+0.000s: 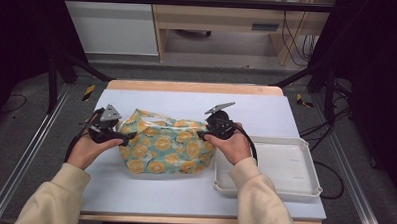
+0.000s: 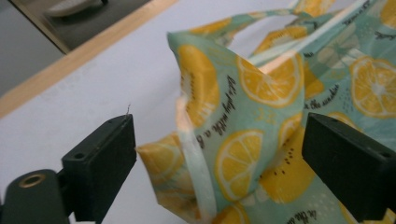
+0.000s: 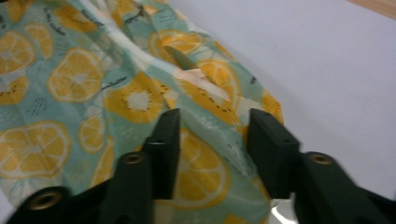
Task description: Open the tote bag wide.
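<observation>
A soft fabric bag [image 1: 165, 148], teal with an orange-slice print, lies in the middle of the table. My left gripper [image 1: 128, 136] is at the bag's left end. In the left gripper view it [image 2: 219, 140] stands wide open, and the bag's [image 2: 261, 93] folded corner and pale seam lie between the jaws without touching either. My right gripper [image 1: 201, 135] is at the bag's right end. In the right gripper view it [image 3: 215, 135] is open with a narrower gap, hovering over the bag's [image 3: 74, 79] printed cloth near its edge.
A white shallow tray [image 1: 305, 146] stands at the right, close to the bag's right end and under the right forearm. A pale mat [image 1: 187, 99] covers the wooden table [image 1: 187, 86]. Black frame posts stand at the far corners.
</observation>
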A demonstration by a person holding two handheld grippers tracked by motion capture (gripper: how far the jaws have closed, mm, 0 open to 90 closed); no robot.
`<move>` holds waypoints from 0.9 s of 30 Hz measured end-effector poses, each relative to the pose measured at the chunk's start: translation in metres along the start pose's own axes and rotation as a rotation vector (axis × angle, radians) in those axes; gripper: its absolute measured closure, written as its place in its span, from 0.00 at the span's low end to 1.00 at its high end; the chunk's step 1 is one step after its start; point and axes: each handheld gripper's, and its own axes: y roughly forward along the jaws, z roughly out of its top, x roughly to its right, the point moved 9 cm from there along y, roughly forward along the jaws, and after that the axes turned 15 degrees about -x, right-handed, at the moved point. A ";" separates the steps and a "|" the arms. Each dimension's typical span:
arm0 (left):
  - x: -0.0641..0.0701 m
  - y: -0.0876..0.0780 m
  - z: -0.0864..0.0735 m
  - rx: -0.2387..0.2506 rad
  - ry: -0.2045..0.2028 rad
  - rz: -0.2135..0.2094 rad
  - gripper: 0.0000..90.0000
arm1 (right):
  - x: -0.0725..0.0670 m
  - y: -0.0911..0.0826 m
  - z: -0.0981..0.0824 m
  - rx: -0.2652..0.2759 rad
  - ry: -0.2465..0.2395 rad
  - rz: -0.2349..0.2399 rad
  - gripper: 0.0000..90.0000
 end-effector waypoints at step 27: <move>0.072 -0.028 -0.081 0.074 0.033 -0.066 0.92 | -0.077 -0.008 -0.093 0.033 -0.234 -0.012 0.99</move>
